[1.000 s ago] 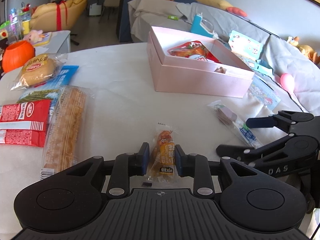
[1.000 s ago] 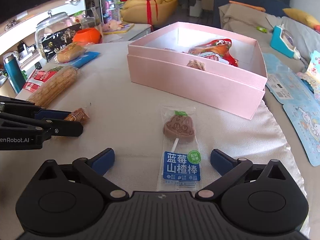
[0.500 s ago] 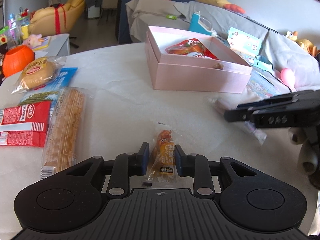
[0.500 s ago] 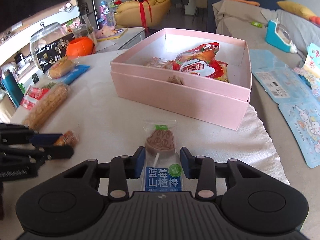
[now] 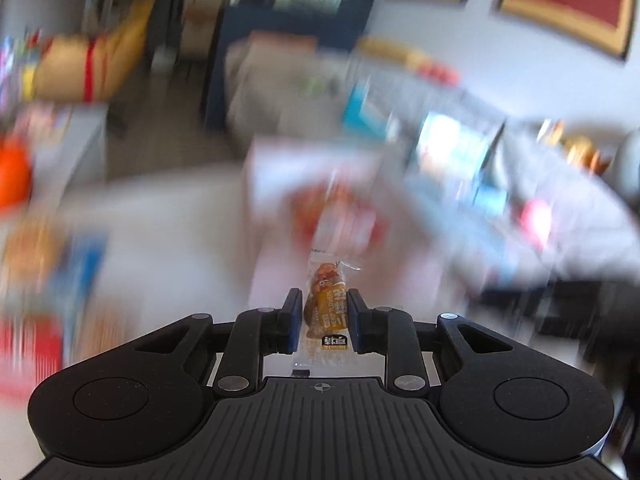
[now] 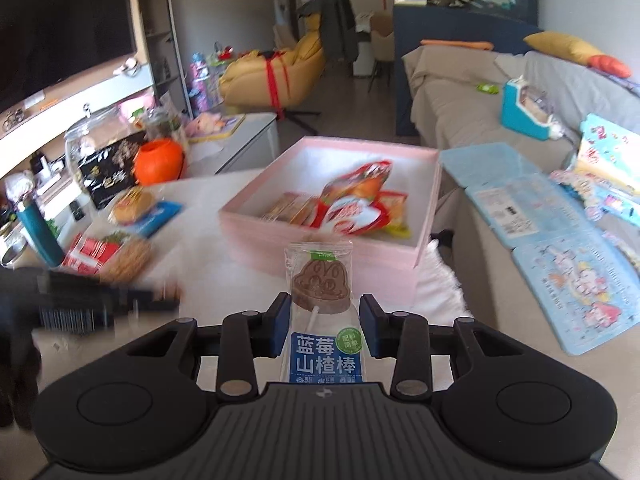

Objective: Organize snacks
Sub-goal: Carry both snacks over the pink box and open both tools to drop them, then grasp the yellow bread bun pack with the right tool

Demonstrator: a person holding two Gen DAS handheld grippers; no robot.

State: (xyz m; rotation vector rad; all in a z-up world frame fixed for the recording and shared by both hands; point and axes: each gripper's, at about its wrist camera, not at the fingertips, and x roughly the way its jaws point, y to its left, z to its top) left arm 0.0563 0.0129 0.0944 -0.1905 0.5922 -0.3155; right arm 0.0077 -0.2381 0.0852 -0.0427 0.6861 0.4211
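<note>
Only the right wrist view shows the pink box sharply. Angled down before it, the right hand-held gripper grips a lollipop packet; the left hand-held gripper, having just tightened, clamps an orange snack packet.

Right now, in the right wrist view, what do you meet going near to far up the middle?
Right hand-held gripper → lollipop packet clamped in it → pink box with red snack bags inside → yellow armchair.

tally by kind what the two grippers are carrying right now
lollipop in clear wrapper: 1, in the right gripper, whose jaws have just been closing on it
small orange snack packet: 1, in the left gripper
total: 2
</note>
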